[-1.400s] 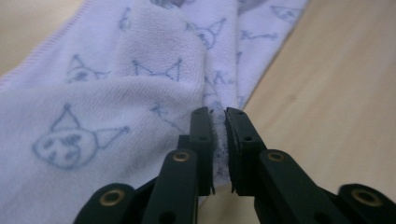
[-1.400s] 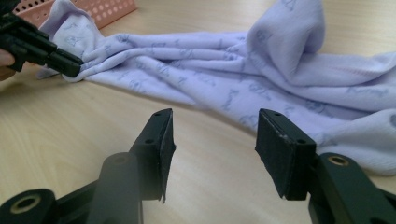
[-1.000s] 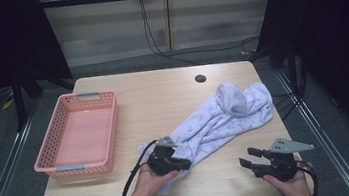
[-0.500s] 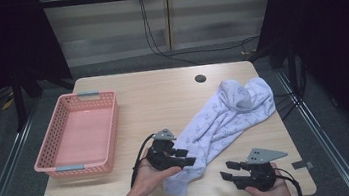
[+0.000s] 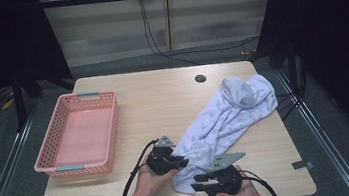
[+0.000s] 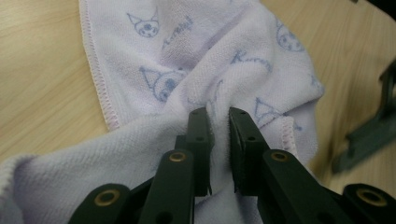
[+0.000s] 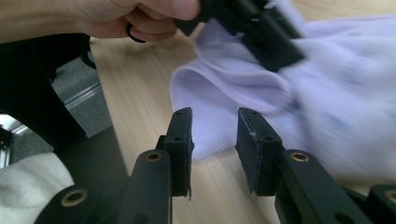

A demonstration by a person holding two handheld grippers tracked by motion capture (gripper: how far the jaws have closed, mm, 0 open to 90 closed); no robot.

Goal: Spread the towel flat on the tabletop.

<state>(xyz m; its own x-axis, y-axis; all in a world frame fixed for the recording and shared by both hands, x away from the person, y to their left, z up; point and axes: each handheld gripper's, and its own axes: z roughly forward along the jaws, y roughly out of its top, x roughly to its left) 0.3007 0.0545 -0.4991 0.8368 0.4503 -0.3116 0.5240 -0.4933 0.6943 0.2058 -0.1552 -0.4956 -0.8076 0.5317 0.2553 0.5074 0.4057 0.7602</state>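
Observation:
A pale lilac towel [image 5: 225,117] with small blue cartoon prints lies crumpled across the right half of the wooden table [image 5: 162,99], running from the far right to the near middle. My left gripper [image 5: 182,162] is at the towel's near end, shut on a raised fold of cloth [image 6: 187,46]; the left gripper view has its jaws [image 6: 219,116] pinching the terry. My right gripper [image 5: 198,182] is just in front of the towel's near edge, pointing left. It is open [image 7: 212,119], and the blurred towel [image 7: 336,93] lies just beyond its tips.
A pink plastic basket [image 5: 65,168] with nothing in it stands on the left of the table. A round cable hole [image 5: 200,78] is at the far middle. Bare wood lies between basket and towel. The table's near edge is close under both hands.
My right gripper has slid left along the near edge, from the right corner to the towel's near end. The left gripper stays shut on the cloth, whose near end is now more bunched.

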